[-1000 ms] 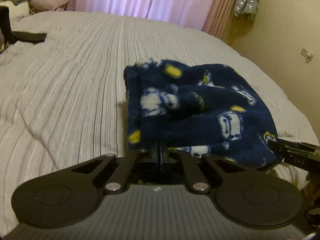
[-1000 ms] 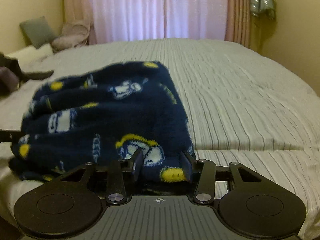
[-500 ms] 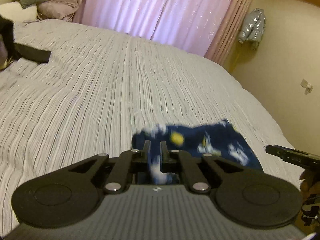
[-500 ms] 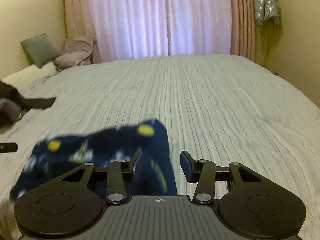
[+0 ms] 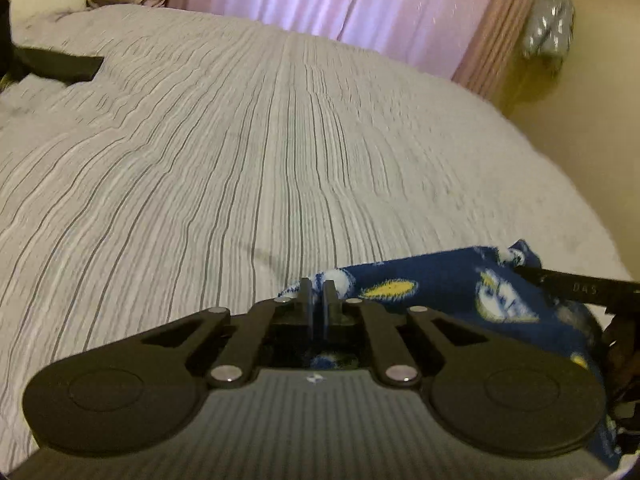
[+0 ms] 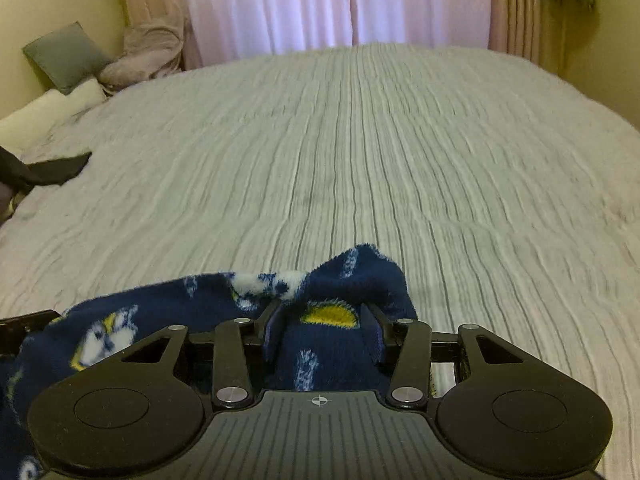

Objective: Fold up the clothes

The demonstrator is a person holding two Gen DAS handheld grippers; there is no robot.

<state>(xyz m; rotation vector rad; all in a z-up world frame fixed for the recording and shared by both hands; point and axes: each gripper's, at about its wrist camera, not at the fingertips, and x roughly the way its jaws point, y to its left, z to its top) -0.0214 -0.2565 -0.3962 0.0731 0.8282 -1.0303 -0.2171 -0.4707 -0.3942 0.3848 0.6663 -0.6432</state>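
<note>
A navy fleece garment (image 5: 440, 292) with white and yellow cartoon prints is held up over the striped grey bed (image 5: 240, 160). My left gripper (image 5: 316, 292) is shut on its left corner, the fingers nearly touching. In the right wrist view the same garment (image 6: 160, 312) stretches leftward, and my right gripper (image 6: 320, 316) is shut on a thick bunch of it that fills the gap between the fingers. The right gripper's black finger (image 5: 580, 288) shows at the far right of the left wrist view. The garment's lower part is hidden below both grippers.
A dark piece of clothing (image 6: 52, 168) lies at the bed's left edge. A grey pillow (image 6: 68, 56) and a pinkish bundle (image 6: 148, 52) sit at the far left corner. Pink curtains (image 6: 340, 0) hang behind; a silver jacket (image 5: 548, 24) hangs on the right wall.
Both grippers have risen and tilted up, lifting the garment off the bed. It lay as a folded heap in front of them; now only its top edge shows between them.
</note>
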